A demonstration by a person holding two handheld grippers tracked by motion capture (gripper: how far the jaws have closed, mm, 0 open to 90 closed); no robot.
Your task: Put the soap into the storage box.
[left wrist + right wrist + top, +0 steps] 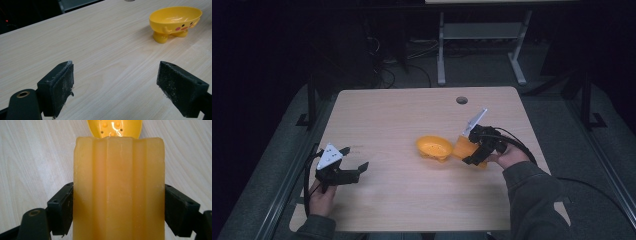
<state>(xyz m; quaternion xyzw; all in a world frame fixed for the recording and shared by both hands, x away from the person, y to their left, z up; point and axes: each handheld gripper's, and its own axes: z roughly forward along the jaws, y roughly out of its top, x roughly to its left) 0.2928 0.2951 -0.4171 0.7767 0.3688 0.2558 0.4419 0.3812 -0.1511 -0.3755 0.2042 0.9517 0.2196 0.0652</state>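
A yellow footed soap dish (434,148) with a small face on its side stands near the middle of the wooden table (402,115); it also sits at the upper right of the left gripper view (175,21). My right gripper (472,152) is shut on an orange ribbed soap bar (119,187), gripping it by its two sides. The bar (464,148) hovers just right of the dish, whose studded inside (115,127) peeks over the bar's top edge. My left gripper (354,162) stands open at the table's left with nothing between its jaws (115,87).
A round cable hole (462,100) lies near the table's far edge. Beyond the table stand the metal legs of another desk (441,50) on dark floor. A cable (592,185) trails from the right gripper off the table's right side.
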